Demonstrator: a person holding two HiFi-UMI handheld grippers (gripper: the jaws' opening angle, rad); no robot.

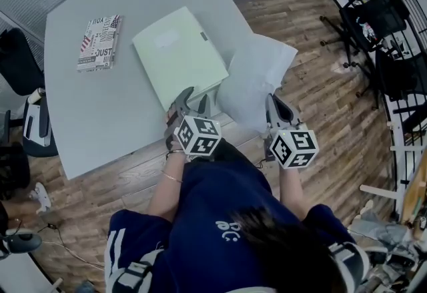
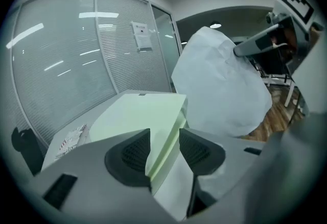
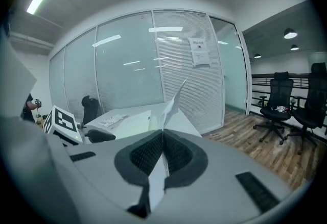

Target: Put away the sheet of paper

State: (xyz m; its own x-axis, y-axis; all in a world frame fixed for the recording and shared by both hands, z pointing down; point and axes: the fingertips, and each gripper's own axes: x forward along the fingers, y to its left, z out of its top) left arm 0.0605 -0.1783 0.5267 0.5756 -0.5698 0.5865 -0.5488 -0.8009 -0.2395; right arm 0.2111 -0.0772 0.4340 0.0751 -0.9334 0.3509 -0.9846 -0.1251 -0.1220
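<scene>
A white sheet of paper (image 1: 257, 81) hangs in the air past the table's right edge, and my right gripper (image 1: 279, 106) is shut on its near edge. In the right gripper view the sheet (image 3: 173, 105) rises edge-on from between the closed pads of that gripper (image 3: 162, 149). A pale green folder (image 1: 180, 55) lies on the grey table (image 1: 113, 111). My left gripper (image 1: 190, 103) is at the folder's near right corner. Its jaws (image 2: 164, 149) stand open with the edge of the folder's cover (image 2: 138, 116) between them, and the pads are not pressing on it. The sheet (image 2: 219, 85) hangs just to the right.
A printed booklet (image 1: 99, 41) lies at the table's far left. Black office chairs (image 1: 377, 25) stand on the wooden floor to the right, by a railing. Glass walls with blinds close off the far side of the table.
</scene>
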